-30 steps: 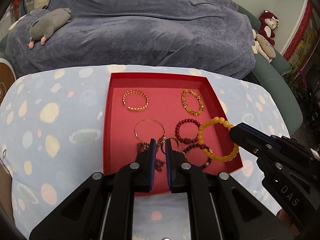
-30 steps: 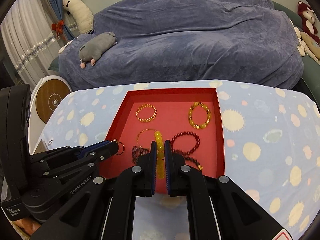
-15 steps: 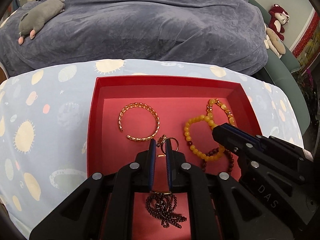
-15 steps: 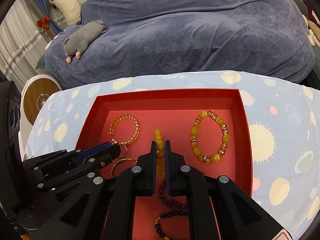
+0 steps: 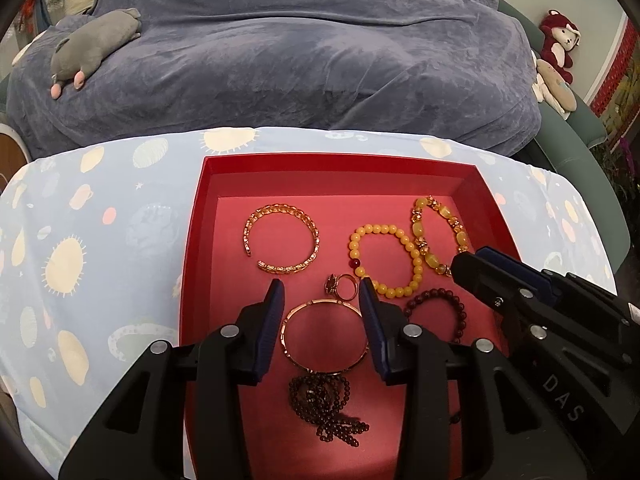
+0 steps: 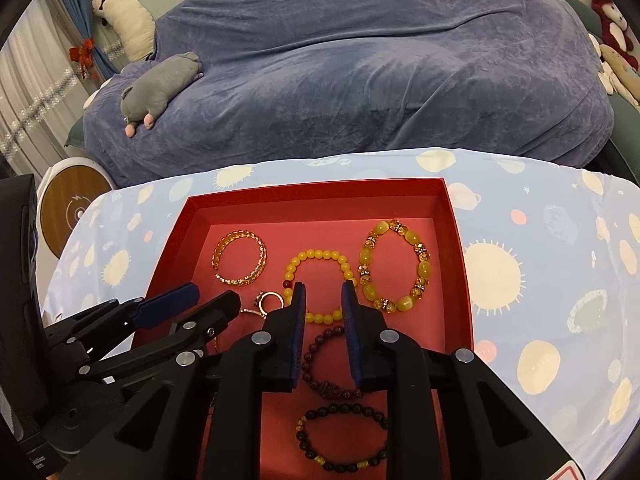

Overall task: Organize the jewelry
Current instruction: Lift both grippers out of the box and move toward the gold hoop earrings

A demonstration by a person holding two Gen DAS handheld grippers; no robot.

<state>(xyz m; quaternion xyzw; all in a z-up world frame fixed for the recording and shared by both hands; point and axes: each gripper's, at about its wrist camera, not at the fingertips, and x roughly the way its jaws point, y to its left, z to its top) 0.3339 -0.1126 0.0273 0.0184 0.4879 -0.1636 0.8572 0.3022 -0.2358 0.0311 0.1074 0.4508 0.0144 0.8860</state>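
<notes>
**Both grippers parted above the red jewelry tray**

A shallow red cardboard tray [image 5: 208, 216] is sitting on a pale blue cloth printed with suns and planets [image 5: 80, 240]. Lying on its matte floor are a woven gold cuff bangle [image 5: 280, 240], a glossy round-beaded yellow bracelet [image 5: 384, 256], a chunky amber-and-crystal bracelet [image 6: 396, 266], a thin gold hoop bangle [image 5: 324, 336], a stone-set gold ring [image 5: 344, 286] and dark garnet bead strands [image 5: 324, 408].

The left gripper [image 5: 322, 296], its jaws having just been opening, is hovering parted over the hoop and ring, pressing nothing. The right gripper [image 6: 323, 292], jaws likewise just opening, is straddling the yellow bracelet's near edge without pinching it.
</notes>
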